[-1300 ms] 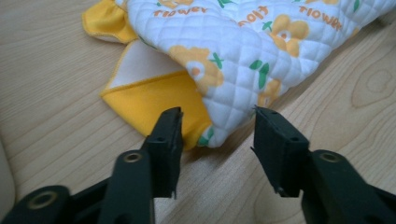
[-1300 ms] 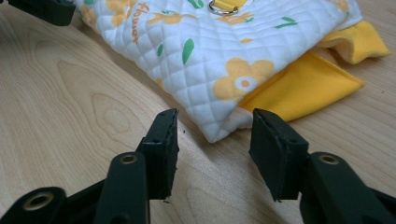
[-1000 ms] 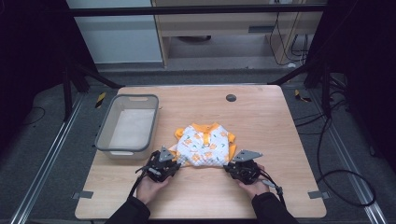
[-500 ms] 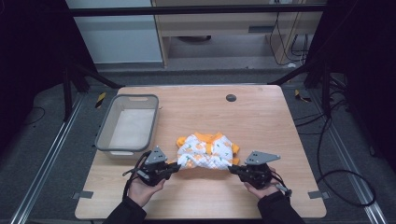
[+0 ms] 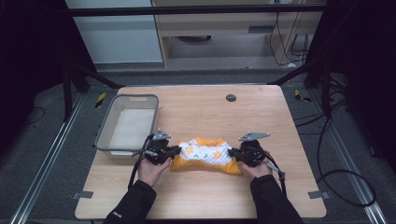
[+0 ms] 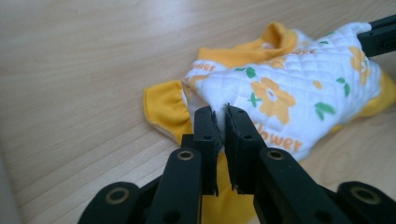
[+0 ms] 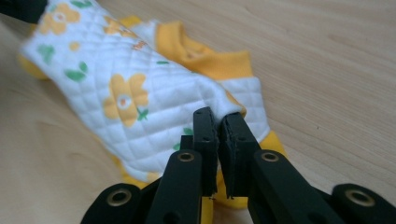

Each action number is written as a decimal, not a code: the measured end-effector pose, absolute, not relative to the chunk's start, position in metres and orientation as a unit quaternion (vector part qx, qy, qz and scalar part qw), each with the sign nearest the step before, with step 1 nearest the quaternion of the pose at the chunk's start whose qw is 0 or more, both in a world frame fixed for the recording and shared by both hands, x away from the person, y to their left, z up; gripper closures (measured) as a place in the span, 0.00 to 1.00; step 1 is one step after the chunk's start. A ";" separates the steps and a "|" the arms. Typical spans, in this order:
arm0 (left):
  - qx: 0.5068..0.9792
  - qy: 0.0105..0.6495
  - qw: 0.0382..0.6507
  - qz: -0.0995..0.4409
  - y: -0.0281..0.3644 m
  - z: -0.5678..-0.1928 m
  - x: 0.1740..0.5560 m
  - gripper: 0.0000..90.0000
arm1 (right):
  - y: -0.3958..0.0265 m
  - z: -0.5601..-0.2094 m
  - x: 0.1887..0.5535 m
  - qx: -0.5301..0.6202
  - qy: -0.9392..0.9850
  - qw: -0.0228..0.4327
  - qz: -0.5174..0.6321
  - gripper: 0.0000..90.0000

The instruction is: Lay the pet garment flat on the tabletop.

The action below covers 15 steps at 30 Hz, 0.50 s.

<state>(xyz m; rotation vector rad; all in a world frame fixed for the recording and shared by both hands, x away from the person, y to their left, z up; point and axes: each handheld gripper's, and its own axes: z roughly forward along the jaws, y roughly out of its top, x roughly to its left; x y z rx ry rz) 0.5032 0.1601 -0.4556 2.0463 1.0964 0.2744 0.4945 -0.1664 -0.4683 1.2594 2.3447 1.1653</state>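
Note:
A small quilted white garment [image 5: 204, 153] with orange flowers and orange trim lies folded on the wooden table [image 5: 205, 107], near its front edge. My left gripper [image 5: 173, 151] is shut on the garment's left end, and my right gripper [image 5: 233, 154] is shut on its right end. In the left gripper view the jaws pinch the white quilted fabric [image 6: 280, 93] at its edge, with my left gripper [image 6: 219, 115] just above the tabletop. The right gripper view shows my right gripper [image 7: 219, 121] clamped on a fold of the same garment [image 7: 140, 98].
A grey plastic bin [image 5: 128, 123] stands on the table's left side, just behind my left hand. A round cable hole [image 5: 230, 97] sits near the table's far edge. Dark frame bars and cables surround the table.
Both grippers have pulled toward the table's front edge with the garment, which has folded over into a narrower band stretched between them.

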 end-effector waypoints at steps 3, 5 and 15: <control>0.805 0.439 0.384 0.107 0.157 -0.469 0.507 0.90 | -0.160 -0.486 0.502 0.434 0.803 0.133 0.386 0.90; 0.806 0.434 0.383 0.124 0.158 -0.467 0.505 0.85 | -0.159 -0.484 0.500 0.433 0.803 0.143 0.383 0.87; 0.808 0.391 0.403 0.181 0.188 -0.441 0.468 0.40 | -0.189 -0.451 0.468 0.412 0.783 0.173 0.433 0.67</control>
